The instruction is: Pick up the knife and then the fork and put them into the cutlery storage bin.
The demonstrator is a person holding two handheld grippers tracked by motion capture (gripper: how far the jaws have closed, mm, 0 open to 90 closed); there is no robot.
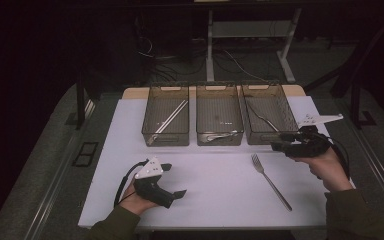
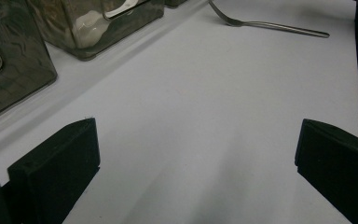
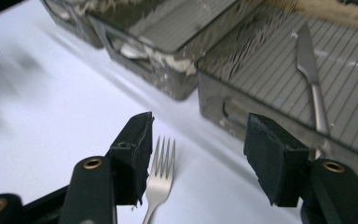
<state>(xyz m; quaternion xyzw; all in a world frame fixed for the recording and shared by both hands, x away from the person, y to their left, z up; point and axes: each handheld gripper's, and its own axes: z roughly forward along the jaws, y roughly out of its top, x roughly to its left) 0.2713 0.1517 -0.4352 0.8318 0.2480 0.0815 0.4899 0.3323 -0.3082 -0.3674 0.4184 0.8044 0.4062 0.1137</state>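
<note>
right gripper (image 1: 280,144), right of centre in the high view: jaws part open, holding nothing | fork (image 1: 270,181) flat on white mat, lower right, tines toward the bins, handle running down-right | fork lies just below-left of this gripper; left gripper (image 1: 176,181) farther, open, empty

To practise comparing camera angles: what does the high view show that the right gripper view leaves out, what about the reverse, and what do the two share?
High view adds: the left gripper, open and low over the table's near side, and the left bin holding two long metal sticks.
Right gripper view adds: a close look at the four tines of the fork, seen between the open jaws of the right gripper, and the blade shape of the knife.
Both share: the fork, the right bin and the white table.
</note>
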